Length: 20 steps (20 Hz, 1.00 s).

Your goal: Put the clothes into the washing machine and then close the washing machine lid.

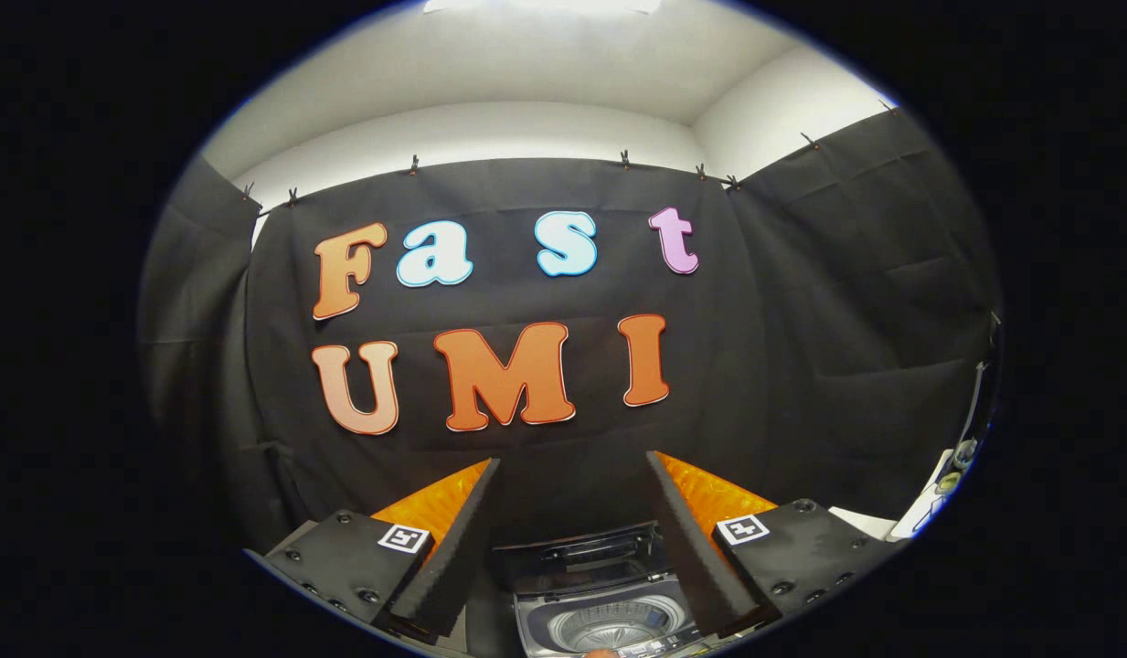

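Note:
My gripper (574,461) is held up high, its two fingers spread apart with nothing between them, so it is open. Down below, between the fingers' bases, stands a small top-loading washing machine (604,617). Its lid (577,553) is raised at the back and the round metal drum (609,631) shows inside. No clothes can be made out from here. A small orange-brown bit (601,652) shows at the machine's front rim; what it is cannot be told.
The black cloth wall (801,366) hangs right behind the machine and wraps round both sides. A white surface (869,521) and a white object (933,498) with small round parts stand at the right, beside the right finger.

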{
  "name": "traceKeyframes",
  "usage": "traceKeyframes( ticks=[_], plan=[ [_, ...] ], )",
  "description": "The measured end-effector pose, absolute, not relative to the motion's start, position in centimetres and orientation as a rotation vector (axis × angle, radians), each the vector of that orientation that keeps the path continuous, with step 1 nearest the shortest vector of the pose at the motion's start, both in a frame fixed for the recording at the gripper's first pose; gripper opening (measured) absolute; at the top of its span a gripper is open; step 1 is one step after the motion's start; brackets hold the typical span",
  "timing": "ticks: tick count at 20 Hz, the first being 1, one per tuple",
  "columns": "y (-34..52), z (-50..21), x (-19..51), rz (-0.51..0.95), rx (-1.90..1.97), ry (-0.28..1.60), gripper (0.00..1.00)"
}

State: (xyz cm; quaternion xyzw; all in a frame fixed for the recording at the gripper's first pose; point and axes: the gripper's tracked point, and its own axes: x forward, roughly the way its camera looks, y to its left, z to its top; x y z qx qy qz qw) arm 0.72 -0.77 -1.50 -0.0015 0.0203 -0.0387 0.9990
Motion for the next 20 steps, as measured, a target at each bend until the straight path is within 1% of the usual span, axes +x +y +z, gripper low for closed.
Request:
traceKeyframes(
  ticks=[4,11,20],
  plan=[
    [1.6,-3.2,2.0,-0.044,0.01,0.078,0.98],
    [7.0,-7.7,3.9,0.053,0.047,0.208,0.98],
    [17.4,-13.3,5.4,0.207,0.018,0.345,0.98]
  ],
)
